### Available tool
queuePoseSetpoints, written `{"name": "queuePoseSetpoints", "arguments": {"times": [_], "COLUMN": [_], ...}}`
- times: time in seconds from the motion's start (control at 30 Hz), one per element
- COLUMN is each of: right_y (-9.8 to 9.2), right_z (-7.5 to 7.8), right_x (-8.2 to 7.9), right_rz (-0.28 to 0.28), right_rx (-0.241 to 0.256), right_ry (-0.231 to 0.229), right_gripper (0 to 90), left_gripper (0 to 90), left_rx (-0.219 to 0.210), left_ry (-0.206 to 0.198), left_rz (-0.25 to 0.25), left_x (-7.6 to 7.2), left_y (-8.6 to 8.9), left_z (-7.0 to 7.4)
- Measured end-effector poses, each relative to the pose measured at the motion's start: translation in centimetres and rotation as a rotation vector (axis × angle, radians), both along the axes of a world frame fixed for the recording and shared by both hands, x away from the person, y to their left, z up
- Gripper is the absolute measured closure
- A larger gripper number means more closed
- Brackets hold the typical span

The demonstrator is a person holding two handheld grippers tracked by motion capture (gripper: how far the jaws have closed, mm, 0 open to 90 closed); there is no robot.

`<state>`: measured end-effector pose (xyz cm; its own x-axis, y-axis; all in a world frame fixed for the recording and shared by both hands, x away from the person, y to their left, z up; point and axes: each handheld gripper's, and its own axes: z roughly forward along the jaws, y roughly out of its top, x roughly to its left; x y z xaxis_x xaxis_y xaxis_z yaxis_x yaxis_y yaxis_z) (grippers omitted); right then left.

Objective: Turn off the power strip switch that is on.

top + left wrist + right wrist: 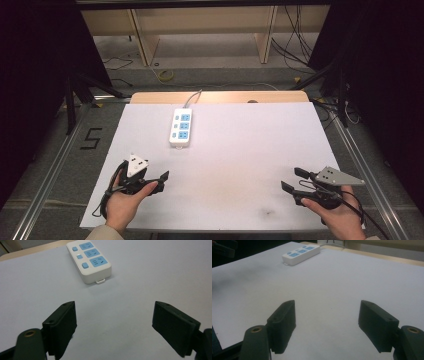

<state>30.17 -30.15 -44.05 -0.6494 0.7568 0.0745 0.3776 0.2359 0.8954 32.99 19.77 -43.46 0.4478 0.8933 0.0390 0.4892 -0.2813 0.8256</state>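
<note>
A white power strip (181, 127) with three blue sockets and blue switches lies on the white table (240, 150), toward the far left of centre, its cord running off the far edge. It also appears as the power strip (88, 261) ahead of the left jaws and the power strip (300, 253) far off to the right gripper's upper left. My left gripper (162, 179) rests near the front left edge, open and empty, as does the left gripper (113, 325). My right gripper (294, 180) sits near the front right, open with nothing between its jaws, seen too as the right gripper (327, 325).
A wooden board (220, 96) edges the table's far side. Beyond it stand wooden shelf frames (200, 30) and loose cables (295, 45) on the floor. Metal rails (55, 165) run along both sides, with a "5" mark (91, 139) at the left.
</note>
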Motion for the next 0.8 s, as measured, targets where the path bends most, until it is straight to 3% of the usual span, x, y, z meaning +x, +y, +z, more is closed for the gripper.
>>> {"name": "queuePoseSetpoints", "arguments": {"times": [0.33,0.47,0.8], "right_y": [0.2,0.3,0.4], "right_z": [-0.3,-0.3,-0.4], "right_x": [0.5,0.5,0.5], "right_rz": [0.009,0.013,0.019], "right_rx": [-0.026,-0.028,-0.036], "right_ry": [0.004,0.001,0.009], "right_gripper": [30.5,30.5,30.5], "left_gripper": [25.5,33.5,53.8], "left_rx": [0.007,-0.001,0.027], "left_ry": [-0.024,-0.037,-0.055], "left_rz": [-0.018,-0.01,0.01], "left_x": [0.9,1.3,2.7], "left_y": [-0.5,-0.6,-1.0], "left_z": [0.5,0.8,1.3]}}
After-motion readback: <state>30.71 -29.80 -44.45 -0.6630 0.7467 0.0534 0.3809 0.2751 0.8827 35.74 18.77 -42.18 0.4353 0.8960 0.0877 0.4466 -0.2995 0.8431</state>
